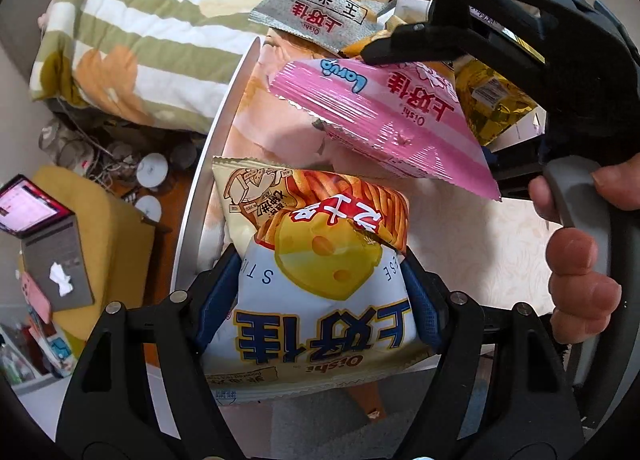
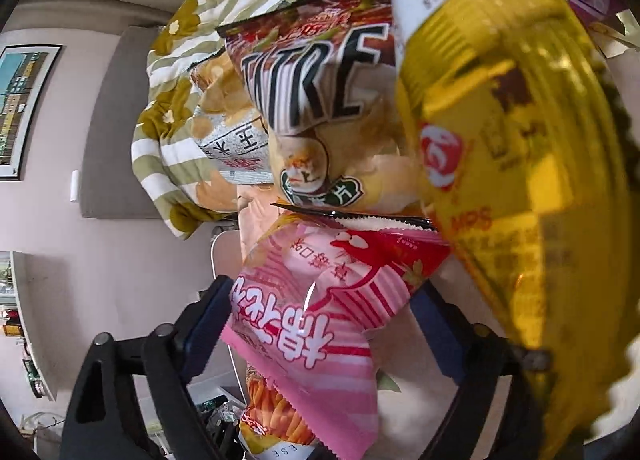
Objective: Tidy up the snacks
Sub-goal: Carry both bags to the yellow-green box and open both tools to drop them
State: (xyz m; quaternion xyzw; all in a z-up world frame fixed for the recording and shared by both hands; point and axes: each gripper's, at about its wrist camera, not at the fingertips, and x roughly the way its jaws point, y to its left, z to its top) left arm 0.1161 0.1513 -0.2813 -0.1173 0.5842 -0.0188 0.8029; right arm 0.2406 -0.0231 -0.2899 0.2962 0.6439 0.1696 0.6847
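Left tongs (image 1: 320,292) pinch the light, puffy white-and-yellow cheese-stick bag (image 1: 320,300) at its soft middle; right tongs (image 2: 320,320) stand around the slippery, crinkly pink foil snack bag (image 2: 320,300), grip unclear

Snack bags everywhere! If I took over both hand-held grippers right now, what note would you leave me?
Left hand-held gripper: shut on the cheese stick bag, held over the table's edge.
Right hand-held gripper: around the pink strawberry bag, which hangs lifted from it; pad contact can't be confirmed.
Still piled on the table: silver corn chip bag, gold bag, dark red bag.
Done: nothing visibly sorted.
Left: place both bags, then the pile.
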